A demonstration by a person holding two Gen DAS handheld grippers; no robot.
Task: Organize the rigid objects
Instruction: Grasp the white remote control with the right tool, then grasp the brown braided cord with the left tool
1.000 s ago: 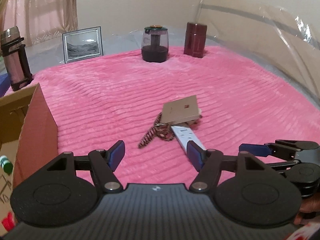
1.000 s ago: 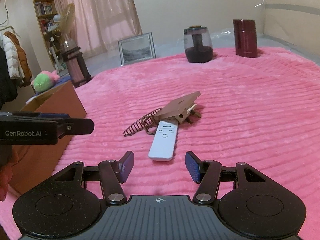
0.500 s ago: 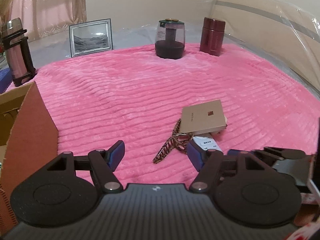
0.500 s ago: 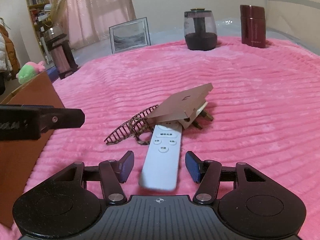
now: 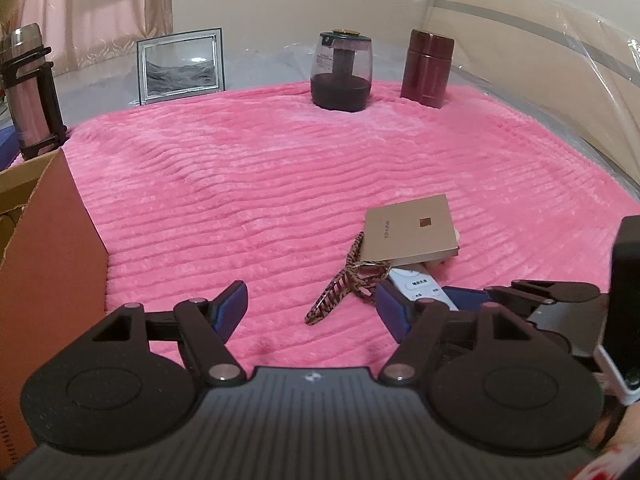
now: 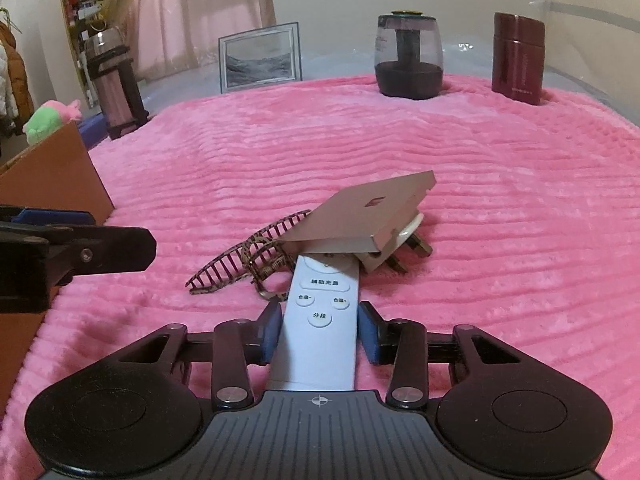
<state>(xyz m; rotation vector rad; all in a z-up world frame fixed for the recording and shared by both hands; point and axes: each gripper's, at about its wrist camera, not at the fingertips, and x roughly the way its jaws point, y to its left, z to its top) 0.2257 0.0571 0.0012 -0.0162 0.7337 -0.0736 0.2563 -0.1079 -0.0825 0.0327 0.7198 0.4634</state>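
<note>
The right gripper (image 6: pixel 318 330) is clamped on the white remote control (image 6: pixel 320 320): its jaws have just been closing, and both blue pads (image 6: pixel 270 330) now press the remote's 2 long edges near the 3 lower buttons. The remote lies on the pink ribbed blanket (image 6: pixel 500 240), its far end tucked under the tan flat box (image 6: pixel 368 216). That box sits tilted, propped on a white plug adapter (image 6: pixel 404 248) whose metal prongs point toward the right. Just left of the remote, touching its edge, lies a brown patterned hair claw (image 6: pixel 240 264).

The left gripper (image 5: pixel 312 308) stands with its jaws apart and nothing between them, above bare blanket. The hair claw (image 5: pixel 340 292) lies just ahead of its right pad.

Containers:
- Cardboard box (image 5: pixel 48 248), at the left edge of the blanket. Its interior is mostly cut off in both views, so its contents cannot be told.
- Round glass jar (image 6: pixel 408 58) with a dark lid, at the far edge. Its lower third looks dark, possibly liquid.
- Dark red cylindrical canister (image 6: pixel 518 58), lid on, right of the jar.
- Steel flask in a black frame (image 6: pixel 114 84), at the far left.

A silver picture frame (image 6: pixel 260 58) stands upright between the flask and the jar.
</note>
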